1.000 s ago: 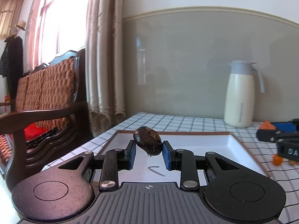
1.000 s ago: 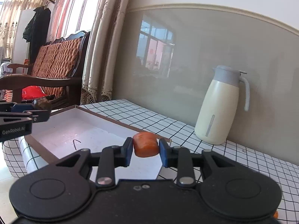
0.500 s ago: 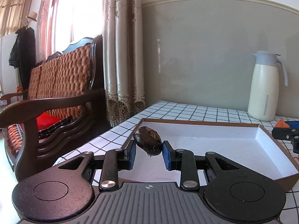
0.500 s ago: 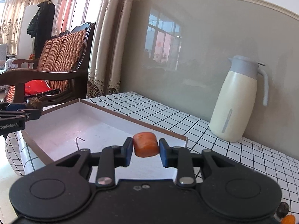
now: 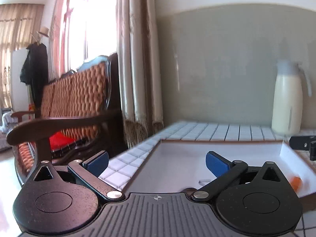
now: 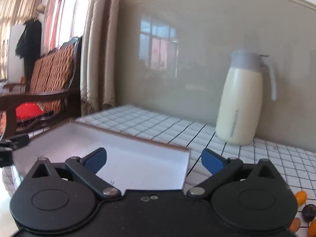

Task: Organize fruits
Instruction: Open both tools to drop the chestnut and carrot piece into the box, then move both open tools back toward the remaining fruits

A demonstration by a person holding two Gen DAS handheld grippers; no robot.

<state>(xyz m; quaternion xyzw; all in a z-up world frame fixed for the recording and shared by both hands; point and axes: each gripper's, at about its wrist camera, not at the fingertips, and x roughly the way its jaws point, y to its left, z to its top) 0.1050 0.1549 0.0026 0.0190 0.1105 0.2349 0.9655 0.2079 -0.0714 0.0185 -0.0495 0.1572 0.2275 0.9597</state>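
A shallow white tray with a brown rim [image 5: 217, 142] [image 6: 138, 138] lies on the checked table. My left gripper [image 5: 157, 161] is open and empty above the tray's near left corner. An orange fruit [image 5: 295, 182] lies inside the tray at the right. A dark rounded shape [image 5: 188, 189] just shows in the tray behind my gripper body. My right gripper [image 6: 154, 160] is open and empty over the tray's right end. Small orange fruits [image 6: 301, 197] and a dark fruit [image 6: 309, 212] lie on the table at the lower right of the right wrist view.
A cream jug with a grey lid [image 6: 242, 100] [image 5: 287, 98] stands at the back by the wall. A wooden bench with woven cushions [image 5: 75, 102] and curtains [image 5: 138, 59] are left of the table. Each gripper shows at the other view's edge [image 5: 302, 144] [image 6: 11, 144].
Both grippers have opened. The dark fruit left my left gripper and the orange fruit left my right gripper; an orange fruit now lies in the tray. Both views are motion-blurred.
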